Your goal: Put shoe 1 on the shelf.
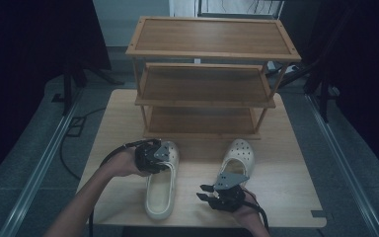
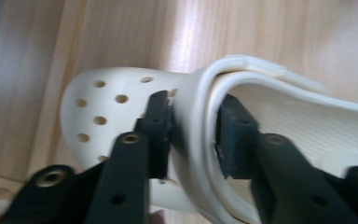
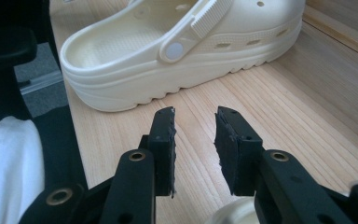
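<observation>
I find the left gripper (image 2: pixel 193 135) clamped on the upper rim of the near cream clog (image 1: pixel 161 183); the right gripper (image 3: pixel 195 147), parted and empty, sits beside it on the table (image 1: pixel 286 182).

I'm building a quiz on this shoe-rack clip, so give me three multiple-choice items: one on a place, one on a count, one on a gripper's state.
1. Where do the two cream clogs lie?
A. on the rack's top shelf
B. on the table in front of the rack
C. on the floor

2. How many shelves does the wooden rack have?
A. two
B. three
C. five

3. How does the left gripper stand?
A. open above the table
B. shut on nothing
C. shut on the left clog's edge

Answers:
1 B: in the high view the left clog and the right clog rest on the table, in front of the rack.
2 B: three tiers show.
3 C: the left gripper has one of its fingers on each side of the clog's wall; the right gripper is open.
</observation>
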Action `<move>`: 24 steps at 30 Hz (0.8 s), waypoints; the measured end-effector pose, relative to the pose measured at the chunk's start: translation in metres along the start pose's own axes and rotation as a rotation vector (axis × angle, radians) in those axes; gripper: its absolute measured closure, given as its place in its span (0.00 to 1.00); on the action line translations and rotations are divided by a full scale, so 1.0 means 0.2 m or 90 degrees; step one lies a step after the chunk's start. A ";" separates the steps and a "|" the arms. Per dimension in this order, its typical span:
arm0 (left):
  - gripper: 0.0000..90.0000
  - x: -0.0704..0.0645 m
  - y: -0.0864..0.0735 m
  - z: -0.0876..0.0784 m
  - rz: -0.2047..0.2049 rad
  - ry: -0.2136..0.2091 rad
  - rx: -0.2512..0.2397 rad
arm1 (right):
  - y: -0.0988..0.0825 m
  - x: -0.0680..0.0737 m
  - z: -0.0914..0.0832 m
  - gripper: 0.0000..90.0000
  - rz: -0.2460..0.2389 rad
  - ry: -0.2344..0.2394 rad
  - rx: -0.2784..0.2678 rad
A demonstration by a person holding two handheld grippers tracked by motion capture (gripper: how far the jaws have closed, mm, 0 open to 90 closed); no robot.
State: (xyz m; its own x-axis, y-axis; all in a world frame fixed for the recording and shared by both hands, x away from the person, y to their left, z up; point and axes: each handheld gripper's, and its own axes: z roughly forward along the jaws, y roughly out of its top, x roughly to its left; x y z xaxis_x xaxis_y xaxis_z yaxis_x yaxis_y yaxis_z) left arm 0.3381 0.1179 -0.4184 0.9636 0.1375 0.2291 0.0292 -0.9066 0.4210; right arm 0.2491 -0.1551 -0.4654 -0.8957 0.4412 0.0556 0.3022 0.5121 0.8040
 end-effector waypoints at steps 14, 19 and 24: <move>0.87 0.09 0.03 -0.11 0.009 0.070 -0.016 | 0.01 0.00 0.00 0.76 0.023 0.030 -0.026; 0.87 0.16 0.08 -0.14 0.011 0.100 -0.003 | 0.00 -0.02 -0.01 0.76 0.033 0.033 -0.034; 0.87 0.22 0.13 -0.14 0.017 0.110 0.008 | 0.00 -0.04 -0.04 0.76 0.042 0.029 -0.046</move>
State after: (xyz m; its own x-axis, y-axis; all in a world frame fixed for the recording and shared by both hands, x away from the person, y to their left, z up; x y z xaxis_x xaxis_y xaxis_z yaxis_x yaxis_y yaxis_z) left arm 0.3748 0.1114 -0.3734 0.9044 0.1784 0.3876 0.0082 -0.9155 0.4022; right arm 0.2537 -0.1649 -0.4609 -0.8890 0.4374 0.1355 0.3383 0.4277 0.8383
